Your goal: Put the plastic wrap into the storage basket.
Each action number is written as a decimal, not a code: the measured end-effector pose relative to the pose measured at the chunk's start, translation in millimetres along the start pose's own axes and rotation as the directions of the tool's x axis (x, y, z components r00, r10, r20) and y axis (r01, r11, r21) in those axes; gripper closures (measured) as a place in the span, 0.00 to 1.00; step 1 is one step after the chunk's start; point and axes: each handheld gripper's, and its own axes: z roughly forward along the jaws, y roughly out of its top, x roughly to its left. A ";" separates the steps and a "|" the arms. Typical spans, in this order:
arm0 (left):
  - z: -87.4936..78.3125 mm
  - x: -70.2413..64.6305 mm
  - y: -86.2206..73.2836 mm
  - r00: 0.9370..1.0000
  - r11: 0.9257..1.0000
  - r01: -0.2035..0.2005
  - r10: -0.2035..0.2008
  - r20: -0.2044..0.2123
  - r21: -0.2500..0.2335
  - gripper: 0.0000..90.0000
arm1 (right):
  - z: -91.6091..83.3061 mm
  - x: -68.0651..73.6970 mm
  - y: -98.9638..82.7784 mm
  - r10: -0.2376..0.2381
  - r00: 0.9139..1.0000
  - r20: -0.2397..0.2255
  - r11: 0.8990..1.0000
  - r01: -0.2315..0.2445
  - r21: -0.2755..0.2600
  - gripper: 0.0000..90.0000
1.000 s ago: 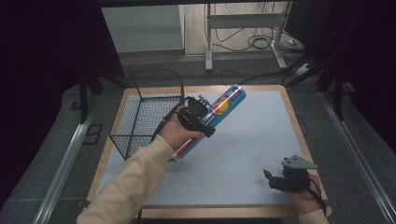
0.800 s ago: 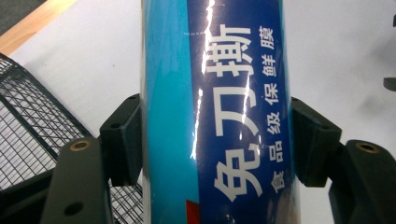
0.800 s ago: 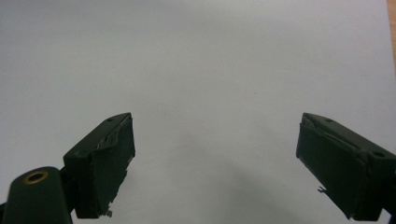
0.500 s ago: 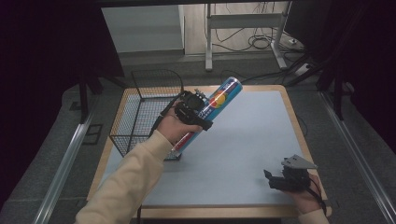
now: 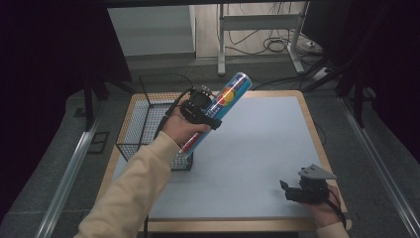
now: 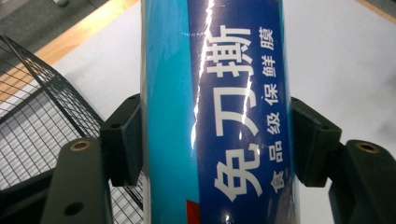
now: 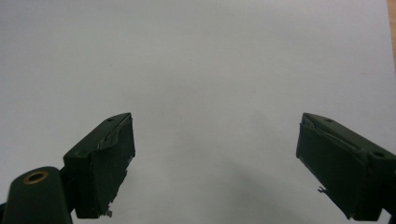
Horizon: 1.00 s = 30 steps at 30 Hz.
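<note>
- Item: a long blue tube (image 5: 218, 112) of cling film, glossy wrapper with printed Chinese lettering (image 6: 224, 116). It is held clear of the tabletop (image 5: 257, 148), tilted, its lower end just beside the near right corner of the wire basket (image 5: 148, 126) and its upper end slanting up and away from the basket.
- Handling, judged: a light, stiff cylinder. The shiny film skin looks slippery, so it may slide lengthwise or twist in a pinch. Unlikely to break, though a hard squeeze could dent the tube.
- Hold point, judged: across the round body near mid-length, which keeps the ends balanced. The present grip sits below the middle, so the long upper end may lever downward.
- Left tongs (image 5: 200, 110): clenched on the tube, one pad (image 6: 123, 140) pressed to each side of it, in the left gripper view. The basket mesh lies just beside and below.
- Right tongs (image 5: 302, 191): released, jaws standing wide apart with nothing between them, pads (image 7: 105, 163) over bare tabletop, well apart from the basket at the near right of the surface.
</note>
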 end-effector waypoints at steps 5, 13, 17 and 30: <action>-5.1 0.8 6.6 1.000 1.000 0.002 -0.002 0.003 -0.006 0.35 | -0.1 -0.1 0.0 -0.001 1.000 0.000 1.000 0.001 0.000 0.13; -11.6 -0.2 14.8 1.000 1.000 -0.005 0.005 -0.009 -0.019 0.35 | -0.2 -0.2 0.0 -0.001 1.000 0.000 1.000 0.001 0.000 0.13; -12.0 4.3 18.7 1.000 1.000 0.000 0.000 -0.016 -0.021 0.35 | -0.1 -0.2 -0.1 0.002 1.000 -0.001 1.000 -0.002 0.002 0.13; -7.3 32.7 28.3 0.998 1.000 0.025 -0.025 -0.049 -0.019 0.35 | 1.8 -0.7 -0.9 -0.004 1.000 0.002 1.000 0.004 0.007 0.13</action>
